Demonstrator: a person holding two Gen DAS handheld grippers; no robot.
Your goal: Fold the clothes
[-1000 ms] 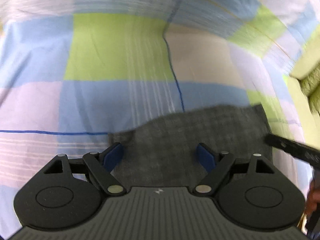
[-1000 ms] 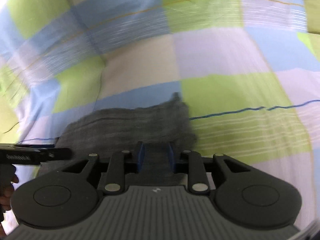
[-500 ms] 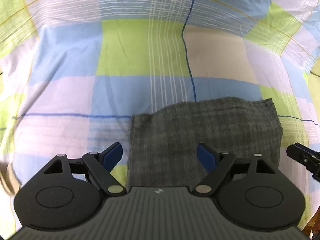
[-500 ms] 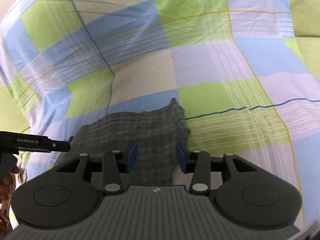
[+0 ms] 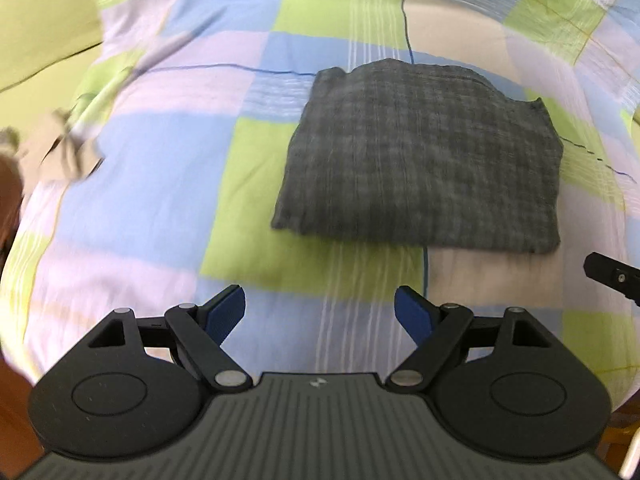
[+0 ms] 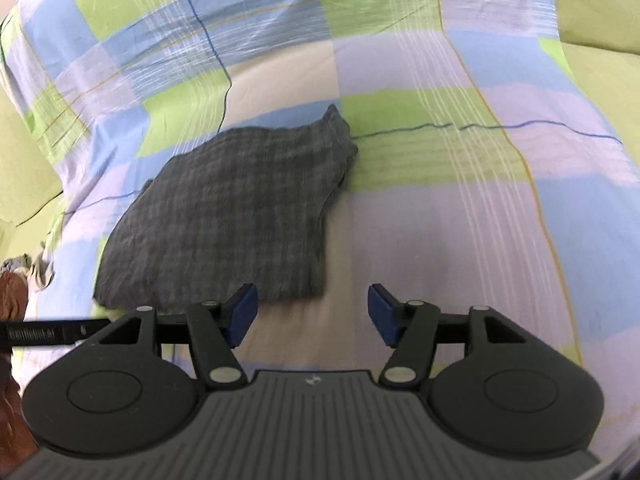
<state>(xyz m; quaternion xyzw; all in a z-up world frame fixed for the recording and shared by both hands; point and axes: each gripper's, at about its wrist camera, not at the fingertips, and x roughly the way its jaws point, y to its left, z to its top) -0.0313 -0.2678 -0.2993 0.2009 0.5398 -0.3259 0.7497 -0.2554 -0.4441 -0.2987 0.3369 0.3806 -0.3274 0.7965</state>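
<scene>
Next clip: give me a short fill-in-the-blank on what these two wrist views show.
1. The folded garment is dark ____ with a faint check.
2. It lies on a ____ bedsheet of blue, green and lilac.
3. Between the left gripper pads there is ____.
4. The right gripper jaws are opening, holding ____.

Missing: grey; checked; nothing; nothing

Left claw [image 5: 319, 309]: angled steeply downward, both blue pads [image 5: 226, 312] spread wide, nothing between them. Right claw [image 6: 312, 312]: also tilted downward, jaws opening, gap between the pads empty. The tip of each claw appears at the edge of the other's view. Both claws are free of any load.
</scene>
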